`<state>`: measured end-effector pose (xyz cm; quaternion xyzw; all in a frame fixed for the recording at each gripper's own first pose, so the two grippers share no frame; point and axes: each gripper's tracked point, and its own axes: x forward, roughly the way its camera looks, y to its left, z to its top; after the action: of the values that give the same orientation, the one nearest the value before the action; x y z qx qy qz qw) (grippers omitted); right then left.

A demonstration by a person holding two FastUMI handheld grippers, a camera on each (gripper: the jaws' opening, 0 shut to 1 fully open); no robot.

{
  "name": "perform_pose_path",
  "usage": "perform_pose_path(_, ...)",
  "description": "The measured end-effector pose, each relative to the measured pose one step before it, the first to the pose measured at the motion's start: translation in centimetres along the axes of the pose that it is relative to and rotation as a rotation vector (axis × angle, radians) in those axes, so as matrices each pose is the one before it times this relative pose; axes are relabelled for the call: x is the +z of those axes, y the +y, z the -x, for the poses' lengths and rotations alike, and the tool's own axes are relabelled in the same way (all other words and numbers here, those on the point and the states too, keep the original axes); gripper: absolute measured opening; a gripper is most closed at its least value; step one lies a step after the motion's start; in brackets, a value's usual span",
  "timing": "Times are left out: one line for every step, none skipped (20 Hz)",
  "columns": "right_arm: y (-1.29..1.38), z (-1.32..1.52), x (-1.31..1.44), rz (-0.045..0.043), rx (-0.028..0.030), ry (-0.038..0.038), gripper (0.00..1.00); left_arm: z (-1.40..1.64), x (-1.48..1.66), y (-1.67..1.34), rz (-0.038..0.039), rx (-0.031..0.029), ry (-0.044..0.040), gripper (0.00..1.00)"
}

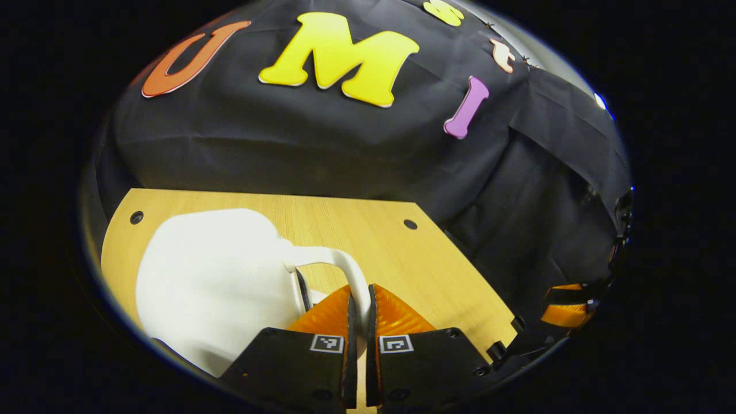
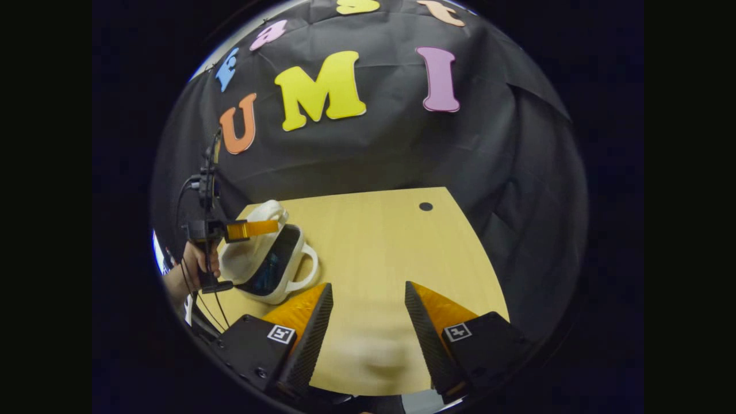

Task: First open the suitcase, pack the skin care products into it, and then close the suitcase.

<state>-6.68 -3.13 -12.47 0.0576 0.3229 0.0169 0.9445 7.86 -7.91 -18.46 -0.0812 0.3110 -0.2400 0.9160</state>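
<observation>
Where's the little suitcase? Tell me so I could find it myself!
Look at the wooden table in front of the black cloth wall. Near its left edge sits the small white suitcase, next to a person's hand. It is rounded, its lid is lifted so the dark inside shows, and it has a curved white handle that the left gripper pinches.

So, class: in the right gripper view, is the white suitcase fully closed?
No, the suitcase lid stands raised, showing its dark inside, on the wooden table.

suitcase (image 1: 213, 282): smooth white plastic (faint sheen) | table (image 2: 379, 247): pale matt wood grain | wall (image 2: 368, 149): matt black cloth
</observation>
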Motion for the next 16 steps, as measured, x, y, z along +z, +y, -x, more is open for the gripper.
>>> perform_pose_path(-0.408,0.038,-0.03,-0.00007,-0.00556,0.00505,0.76,-0.733,-0.782,-0.217,-0.00083,0.00305,0.02449,0.08)
perform_pose_path(-0.302,-0.036,0.129,0.00038,-0.00474,0.00391,0.76,-0.566,-0.782,-0.17,0.00017,0.00373,0.02369,0.09)
perform_pose_path(-0.208,0.032,0.129,-0.00097,-0.00246,-0.00008,0.75,-0.666,-0.794,-0.02,-0.00038,0.00905,0.02182,0.09)
perform_pose_path(-0.178,-0.122,0.207,0.002,-0.00174,0.00023,0.76,-0.501,-0.772,-0.084,-0.0011,0.00777,0.0193,0.09)
perform_pose_path(-0.294,0.055,-0.043,0.00217,-0.0019,-0.00049,0.76,-0.589,-0.701,-0.199,-0.00373,0.00711,0.01269,0.09)
perform_pose_path(-0.174,0.003,0.016,0.00065,-0.00023,0.00044,0.76,-0.254,-0.361,0.011,-0.00676,0.01187,0.00722,0.1)
perform_pose_path(-0.149,-0.044,-0.008,-0.00371,0.0019,0.00264,0.76,-0.403,-0.162,0.127,-0.00505,0.01021,0.00286,0.1)
perform_pose_path(-0.159,-0.043,-0.035,-0.00325,0.00146,0.003,0.74,-0.434,-0.273,0.016,0.00353,0.00759,0.00513,0.1)
perform_pose_path(-0.159,-0.057,0.011,-0.00521,0.00141,0.00192,0.74,-0.382,-0.406,-0.172,0.00784,0.00677,0.01431,0.1)
perform_pose_path(-0.115,-0.052,0.048,-0.00806,0.00413,-0.0012,0.76,-0.162,-0.158,0.071,-0.00212,0.01875,0.00843,0.12)
perform_pose_path(0.054,-0.215,0.029,-0.00643,0.00305,0.00083,0.75,-0.258,0.024,-0.029,-0.01424,0.01517,-0.00305,0.12)
perform_pose_path(-0.129,-0.069,-0.063,-0.00449,0.00216,0.00117,0.76,-0.133,-0.086,0.02,-0.00461,0.01238,-0.00305,0.14)
perform_pose_path(-0.133,0.083,-0.091,-0.00305,0.00365,-0.00039,0.76,-0.328,0.002,-0.212,0.00954,0.0056,-0.0021,0.16)
perform_pose_path(-0.121,0.097,-0.012,-0.00065,0.00193,-0.00112,0.76,-0.173,0.07,-0.177,0.01689,0.0008,0.00126,0.19)
perform_pose_path(-0.285,-0.066,0.107,0.00112,-0.00088,-0.00429,0.75,-0.136,0.068,-0.126,0.01345,0.00395,0.00563,0.2)
perform_pose_path(-0.337,0.013,0.032,0.00143,-0.0035,-0.0053,0.74,-0.028,-0.005,-0.304,0.00737,0.00036,0.00099,0.27)
